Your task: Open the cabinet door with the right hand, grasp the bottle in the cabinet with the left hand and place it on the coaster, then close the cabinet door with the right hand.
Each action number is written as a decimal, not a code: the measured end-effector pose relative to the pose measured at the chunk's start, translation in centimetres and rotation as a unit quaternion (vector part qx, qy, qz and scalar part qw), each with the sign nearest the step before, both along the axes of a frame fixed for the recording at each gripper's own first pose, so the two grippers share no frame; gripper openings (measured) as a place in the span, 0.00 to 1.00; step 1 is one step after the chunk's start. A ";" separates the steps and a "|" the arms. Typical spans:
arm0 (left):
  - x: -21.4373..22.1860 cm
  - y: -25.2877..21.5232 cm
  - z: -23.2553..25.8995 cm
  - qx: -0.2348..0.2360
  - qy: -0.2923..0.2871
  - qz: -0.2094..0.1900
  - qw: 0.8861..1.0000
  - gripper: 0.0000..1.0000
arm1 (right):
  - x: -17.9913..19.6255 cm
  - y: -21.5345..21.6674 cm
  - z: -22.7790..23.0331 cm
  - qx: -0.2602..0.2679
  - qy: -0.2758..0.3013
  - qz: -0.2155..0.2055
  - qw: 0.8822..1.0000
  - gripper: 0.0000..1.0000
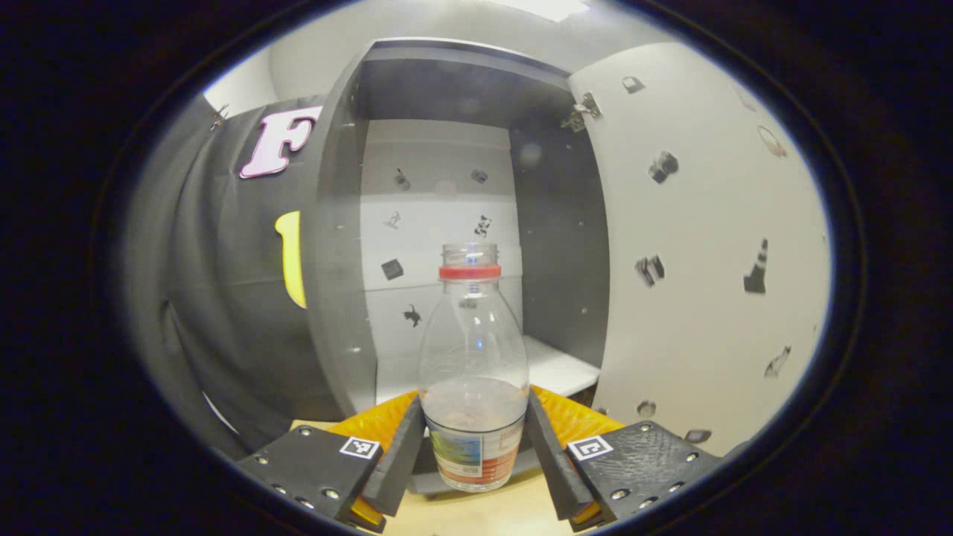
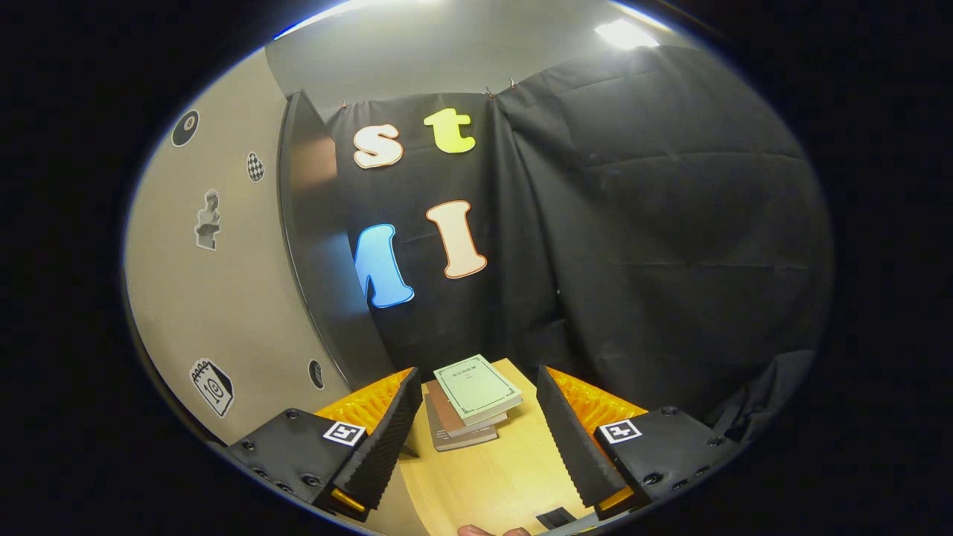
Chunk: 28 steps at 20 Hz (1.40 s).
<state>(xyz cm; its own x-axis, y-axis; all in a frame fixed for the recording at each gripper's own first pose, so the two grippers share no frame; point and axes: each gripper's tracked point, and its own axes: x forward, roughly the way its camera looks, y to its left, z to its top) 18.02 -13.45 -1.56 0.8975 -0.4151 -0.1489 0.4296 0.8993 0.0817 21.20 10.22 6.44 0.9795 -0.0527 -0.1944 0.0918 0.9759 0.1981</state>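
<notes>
A clear plastic bottle (image 1: 473,350) with a red neck ring, a colourful label and a little brownish liquid stands upright between the fingers of my left gripper (image 1: 474,402), which is shut on its lower body. It is held in front of the open grey cabinet (image 1: 335,246), just above the wooden tabletop (image 1: 484,514). The cabinet door (image 1: 692,246), pale with small stickers, stands swung open to the right. In the right gripper view, my right gripper (image 2: 478,374) is open with nothing between its fingers, beside the same door (image 2: 216,298) on its left.
A white shelf (image 1: 555,365) lies inside the cabinet behind the bottle. A small stack of books (image 2: 470,398) rests on the wooden table (image 2: 491,476) ahead of the right gripper. A small dark item (image 2: 555,516) and a fingertip (image 2: 484,530) show at the bottom edge.
</notes>
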 end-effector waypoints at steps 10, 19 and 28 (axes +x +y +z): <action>-9.8 9.2 -14.2 -0.015 0.066 0.046 0.997 0.75 | -1.0 2.5 0.8 -0.003 -0.007 0.010 1.000 0.98; -15.5 12.2 -24.1 -0.016 0.075 0.044 0.996 0.77 | -4.9 -1.0 -1.6 -0.069 0.021 -0.064 0.995 0.98; -16.9 11.0 -29.7 -0.020 0.063 0.051 0.997 0.75 | -6.9 -2.4 -1.5 -0.007 -0.025 -0.140 0.990 0.98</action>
<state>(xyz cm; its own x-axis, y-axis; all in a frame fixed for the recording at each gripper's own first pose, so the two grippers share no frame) 1.15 -2.46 -31.27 0.9105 -0.3307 -0.2481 0.3404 0.9403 -0.0039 14.33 7.78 4.96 0.9347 -0.3249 -0.1443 0.3488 0.9165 0.1960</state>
